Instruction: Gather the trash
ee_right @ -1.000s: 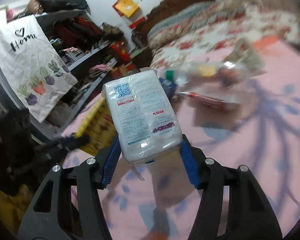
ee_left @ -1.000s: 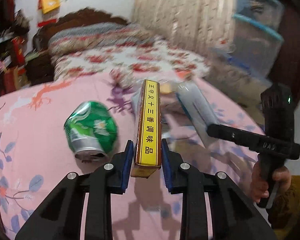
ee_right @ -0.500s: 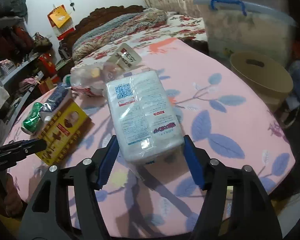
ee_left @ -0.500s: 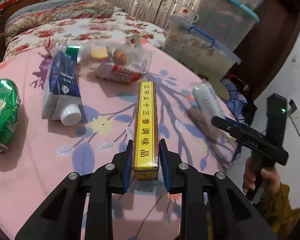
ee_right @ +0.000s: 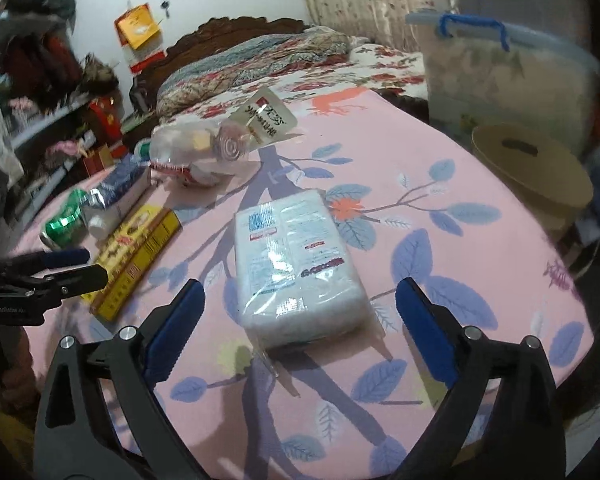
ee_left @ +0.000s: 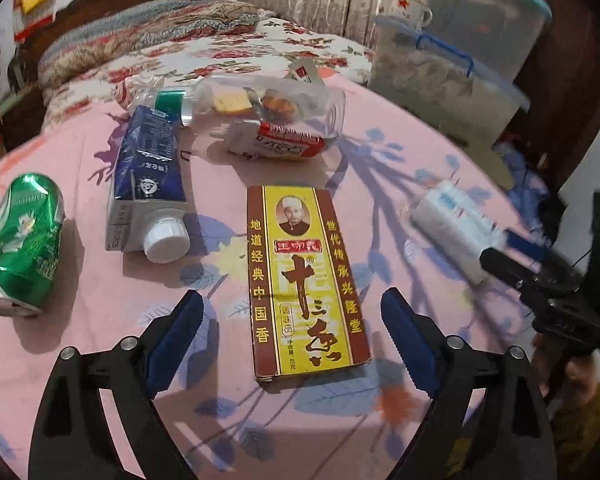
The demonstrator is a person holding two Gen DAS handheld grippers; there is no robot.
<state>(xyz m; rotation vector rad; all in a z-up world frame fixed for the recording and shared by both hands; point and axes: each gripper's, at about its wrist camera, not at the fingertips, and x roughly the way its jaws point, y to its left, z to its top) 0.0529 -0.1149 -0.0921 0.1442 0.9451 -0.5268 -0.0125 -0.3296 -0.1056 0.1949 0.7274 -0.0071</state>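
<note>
A yellow and brown spice box (ee_left: 308, 280) lies flat on the pink tablecloth (ee_left: 80, 360). My left gripper (ee_left: 290, 306) straddles its near end, jaws opening wide, pads clear of it. A white tissue pack (ee_right: 300, 264) lies on the cloth between the blue pads of my right gripper (ee_right: 300, 294), whose jaws are also opening and not touching it. The left wrist view shows the tissue pack (ee_left: 456, 228) blurred at the right, with the right gripper (ee_left: 540, 280) behind it. In the right wrist view the spice box (ee_right: 136, 252) and left gripper (ee_right: 56, 268) are at the left.
A dented green can (ee_left: 20, 248), a blue carton (ee_left: 148, 172) and a clear plastic bottle (ee_left: 268, 112) with wrappers lie at the far side. A tan round bin (ee_right: 532, 164) and plastic storage boxes (ee_right: 500, 60) stand past the table's right edge. A bed lies behind.
Both grippers came down over the table and spread their jaws. The spice box, held on edge before, now lies flat; the tissue pack rests on the cloth, let go.
</note>
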